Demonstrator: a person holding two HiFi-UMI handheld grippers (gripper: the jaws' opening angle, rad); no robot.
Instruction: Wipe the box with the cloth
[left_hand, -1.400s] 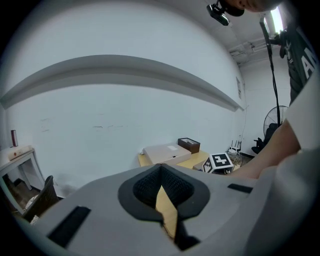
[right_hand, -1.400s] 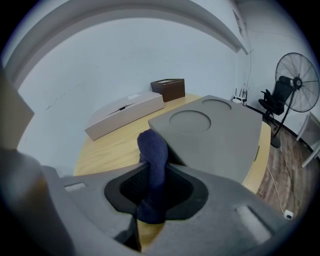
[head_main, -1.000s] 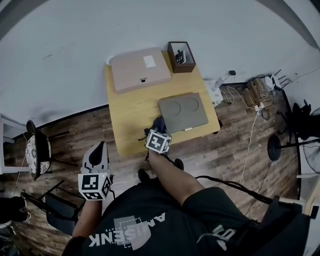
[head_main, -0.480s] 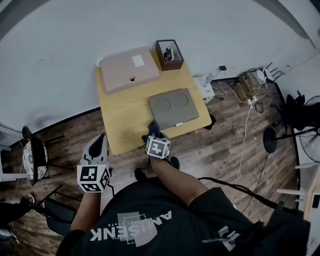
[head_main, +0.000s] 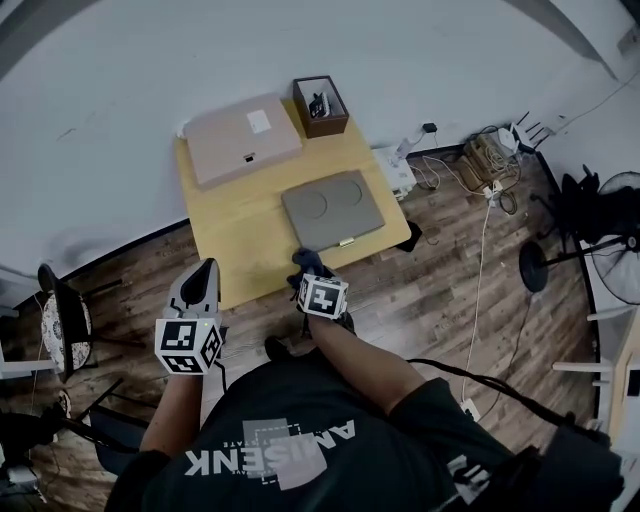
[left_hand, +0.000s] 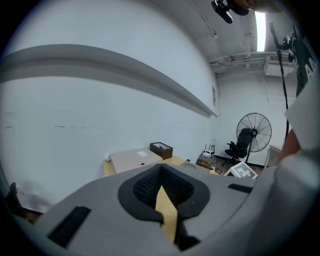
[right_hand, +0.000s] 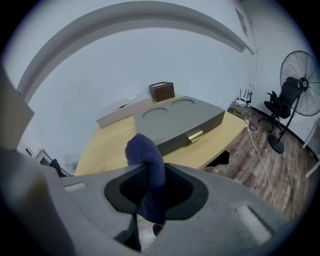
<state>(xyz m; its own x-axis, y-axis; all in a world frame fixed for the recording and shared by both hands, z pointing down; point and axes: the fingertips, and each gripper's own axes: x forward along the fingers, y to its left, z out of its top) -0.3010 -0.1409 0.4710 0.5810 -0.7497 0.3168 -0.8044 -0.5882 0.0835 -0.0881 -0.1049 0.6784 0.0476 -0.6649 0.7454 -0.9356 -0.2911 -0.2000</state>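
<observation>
We hold the blue cloth clamped in the right hand-held gripper near the grey box; left hand-held gripper nearly closed, w/ nothing inside.

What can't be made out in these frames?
- Head view: the right tool has its jaws and most of the cloth hidden under its own marker cube.
- Head view: the brown box contents and the tan box label are too small to tell.
- Right gripper view: the grey box has its far side turned away.
</observation>
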